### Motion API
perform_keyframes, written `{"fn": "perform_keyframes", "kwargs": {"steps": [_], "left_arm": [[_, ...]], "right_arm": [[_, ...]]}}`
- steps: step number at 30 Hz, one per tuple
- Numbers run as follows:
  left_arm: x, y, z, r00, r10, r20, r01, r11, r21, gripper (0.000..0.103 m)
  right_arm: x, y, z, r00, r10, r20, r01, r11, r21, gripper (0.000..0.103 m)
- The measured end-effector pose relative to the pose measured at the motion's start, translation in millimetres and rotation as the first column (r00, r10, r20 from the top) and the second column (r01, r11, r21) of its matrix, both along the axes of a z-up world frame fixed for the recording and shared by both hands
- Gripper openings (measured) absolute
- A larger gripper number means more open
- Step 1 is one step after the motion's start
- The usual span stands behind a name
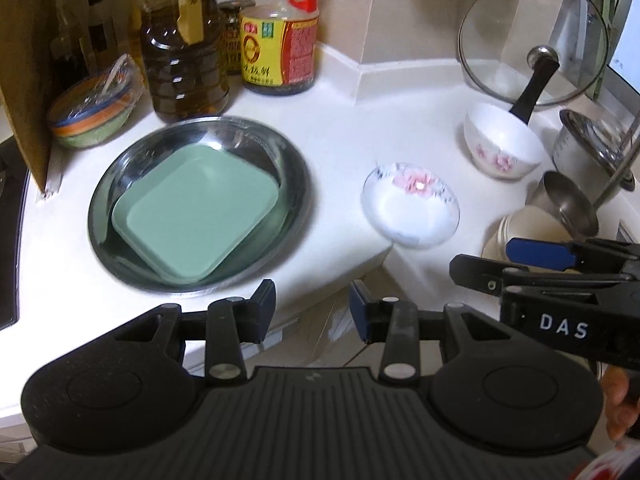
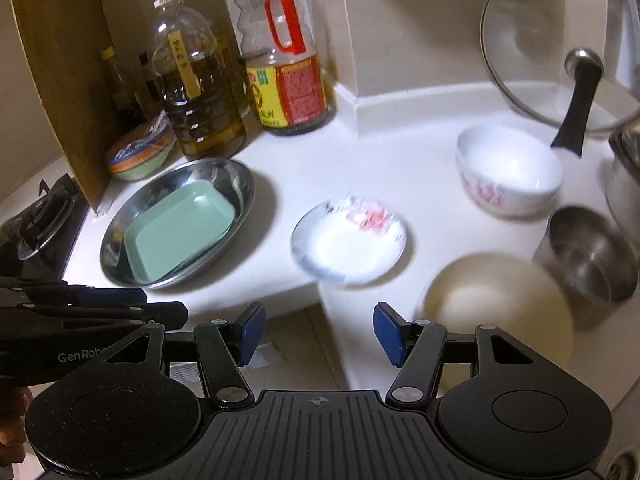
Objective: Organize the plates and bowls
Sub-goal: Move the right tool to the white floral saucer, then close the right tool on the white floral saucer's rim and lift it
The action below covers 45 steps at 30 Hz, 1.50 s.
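A green square plate (image 1: 196, 212) lies inside a round steel plate (image 1: 296, 184) on the white counter; both also show in the right wrist view, the green plate (image 2: 178, 230) and the steel plate (image 2: 244, 188). A small white flowered saucer (image 1: 412, 208) (image 2: 348, 240) sits near the counter's front edge. A white flowered bowl (image 1: 500, 140) (image 2: 508, 172) stands further back right. A cream bowl (image 2: 496, 304) (image 1: 520, 224) is at the front right. My left gripper (image 1: 312, 308) is open and empty, held off the counter edge. My right gripper (image 2: 318, 330) is open and empty too.
Oil and sauce bottles (image 2: 200, 80) and a wrapped striped bowl (image 2: 140, 152) stand at the back left by a cardboard sheet (image 2: 60, 60). A glass lid (image 2: 560, 48), a steel cup (image 2: 588, 256) and a steel pot (image 1: 584, 144) crowd the right. A gas stove (image 2: 40, 216) lies far left.
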<state>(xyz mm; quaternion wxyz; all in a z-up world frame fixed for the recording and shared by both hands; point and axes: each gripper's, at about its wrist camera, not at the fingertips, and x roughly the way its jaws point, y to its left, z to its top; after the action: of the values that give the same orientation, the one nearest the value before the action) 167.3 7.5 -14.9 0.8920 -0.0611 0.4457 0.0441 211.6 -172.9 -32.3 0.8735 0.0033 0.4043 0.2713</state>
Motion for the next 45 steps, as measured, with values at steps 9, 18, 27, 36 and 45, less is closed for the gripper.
{"fn": "perform_keyframes", "kwargs": {"steps": [9, 18, 27, 36, 45], "left_arm": [[45, -20, -3, 1.000, -0.016, 0.026, 0.016, 1.000, -0.022, 0.037], [87, -24, -23, 0.998, -0.057, -0.011, 0.057, 0.997, -0.055, 0.035], [113, -24, -38, 0.995, -0.092, -0.050, 0.088, 0.994, -0.066, 0.031], [125, -22, -48, 0.992, -0.097, -0.084, 0.091, 0.993, -0.080, 0.024], [127, -23, -57, 0.989, -0.103, -0.105, 0.094, 0.992, -0.087, 0.021]], "right_arm": [[44, -16, -2, 1.000, 0.002, 0.030, -0.001, 1.000, -0.019, 0.060], [81, -9, -9, 1.000, -0.004, -0.001, 0.004, 0.999, -0.051, 0.056], [115, 3, -24, 0.997, -0.003, -0.077, -0.005, 0.994, -0.108, 0.046], [132, 13, -40, 0.988, 0.029, -0.154, -0.052, 0.988, -0.148, 0.045], [141, 17, -48, 0.976, 0.031, -0.217, -0.067, 0.984, -0.164, 0.031]]}}
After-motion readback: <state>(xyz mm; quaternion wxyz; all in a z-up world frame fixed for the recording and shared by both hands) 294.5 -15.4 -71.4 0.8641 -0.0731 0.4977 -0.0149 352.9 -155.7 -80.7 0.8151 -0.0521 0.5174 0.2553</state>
